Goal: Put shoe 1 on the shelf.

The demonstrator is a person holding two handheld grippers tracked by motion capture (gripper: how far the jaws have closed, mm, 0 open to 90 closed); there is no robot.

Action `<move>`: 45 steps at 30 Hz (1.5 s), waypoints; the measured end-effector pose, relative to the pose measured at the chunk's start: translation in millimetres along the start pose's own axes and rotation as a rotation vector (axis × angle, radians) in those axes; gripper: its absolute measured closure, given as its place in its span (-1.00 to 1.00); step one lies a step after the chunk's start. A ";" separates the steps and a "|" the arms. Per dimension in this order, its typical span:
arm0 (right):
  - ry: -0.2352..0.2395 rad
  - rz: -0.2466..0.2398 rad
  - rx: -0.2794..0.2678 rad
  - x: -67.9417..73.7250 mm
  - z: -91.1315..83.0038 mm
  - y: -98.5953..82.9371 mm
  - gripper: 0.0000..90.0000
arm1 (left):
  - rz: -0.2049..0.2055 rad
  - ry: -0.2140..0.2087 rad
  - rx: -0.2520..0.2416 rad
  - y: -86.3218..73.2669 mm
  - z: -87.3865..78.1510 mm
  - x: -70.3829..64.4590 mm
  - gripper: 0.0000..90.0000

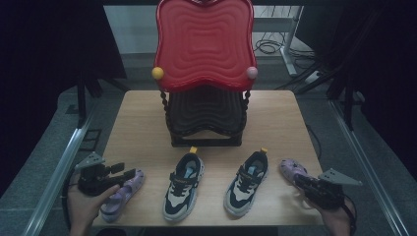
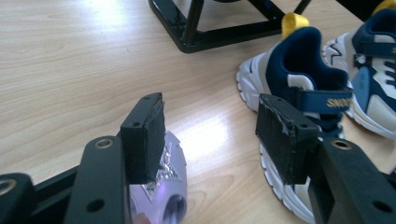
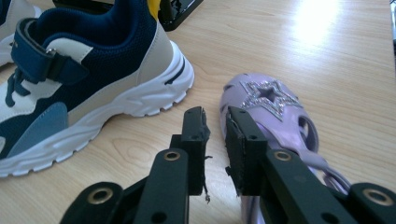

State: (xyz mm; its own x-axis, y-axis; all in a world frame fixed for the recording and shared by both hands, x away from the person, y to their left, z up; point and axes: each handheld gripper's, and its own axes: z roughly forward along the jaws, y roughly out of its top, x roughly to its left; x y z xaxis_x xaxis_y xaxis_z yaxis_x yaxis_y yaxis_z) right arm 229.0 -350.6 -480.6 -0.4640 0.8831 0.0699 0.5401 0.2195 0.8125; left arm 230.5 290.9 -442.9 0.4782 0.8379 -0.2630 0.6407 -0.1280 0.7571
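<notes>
1. Left gripper [image 1: 129, 173]: jaws spread wide and pinching nothing. It hovers over the toe of the left purple sandal [image 1: 121, 193] at the table's near left edge; in the left gripper view, one pad [image 2: 148, 140] sits over the sandal's glitter star.
2. Right gripper [image 1: 297, 179]: jaws almost pressed together, a narrow gap between them, nothing visibly pinched. In the right gripper view its tips rest at the side of the right purple sandal [image 3: 275, 116], which lies at the near right edge.
3. Risk, left side: the sandal overhangs the table edge [image 1: 206, 223]. A downward push from an open jaw would likely tip it off.
4. Risk, right side: closing on the thin upper or strap could let the soft sandal twist or slip out.
5. Risk, middle: the left sneaker [image 1: 183, 186] and right sneaker [image 1: 246, 183] stand just beside each sandal. A sideways swing would probably knock one askew.
6. Farther off: the two-tier shoe rack [image 1: 205, 73]. Its red upper shelf and dark lower shelf both appear empty; all four shoes remain on the table.
</notes>
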 end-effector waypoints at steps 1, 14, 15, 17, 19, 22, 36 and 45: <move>0.000 0.000 0.000 0.0 0.0 0.0 0.70 | 0.000 0.000 0.000 0.0 0.0 0.0 -0.03; -0.034 0.013 -0.010 -6.5 -12.2 -6.0 0.61 | -0.059 -0.030 -0.008 -43.8 -30.5 10.8 0.04; -0.033 0.010 -0.009 -6.2 -12.0 -6.0 0.60 | -0.059 -0.031 -0.005 -45.4 -31.4 10.7 0.05; -0.031 0.009 -0.009 -6.1 -11.7 -6.1 0.60 | -0.055 -0.031 -0.002 -47.8 -32.6 10.3 0.07; -0.033 0.011 -0.009 -6.7 -12.0 -6.2 0.60 | -0.044 -0.031 0.009 -52.6 -33.4 7.8 0.10; -0.037 0.013 -0.014 -8.5 -13.1 -6.7 0.59 | -0.037 -0.025 0.045 -60.3 -30.2 5.3 0.19; -0.055 0.031 -0.008 -10.7 -12.9 -9.9 0.56 | -0.040 -0.002 0.141 -77.2 -10.8 7.1 0.38; -0.060 0.042 -0.007 -15.5 -18.2 -11.5 0.47 | -0.011 -0.022 0.164 -77.8 -2.6 5.7 0.73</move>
State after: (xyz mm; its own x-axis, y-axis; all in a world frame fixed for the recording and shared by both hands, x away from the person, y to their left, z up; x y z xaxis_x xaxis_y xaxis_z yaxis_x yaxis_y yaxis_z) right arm 217.2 -374.3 -480.5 -0.3975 0.9150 0.0692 0.5533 0.1788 0.8136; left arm 181.9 307.1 -501.7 0.4821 0.8284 -0.2852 0.7348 -0.2051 0.6465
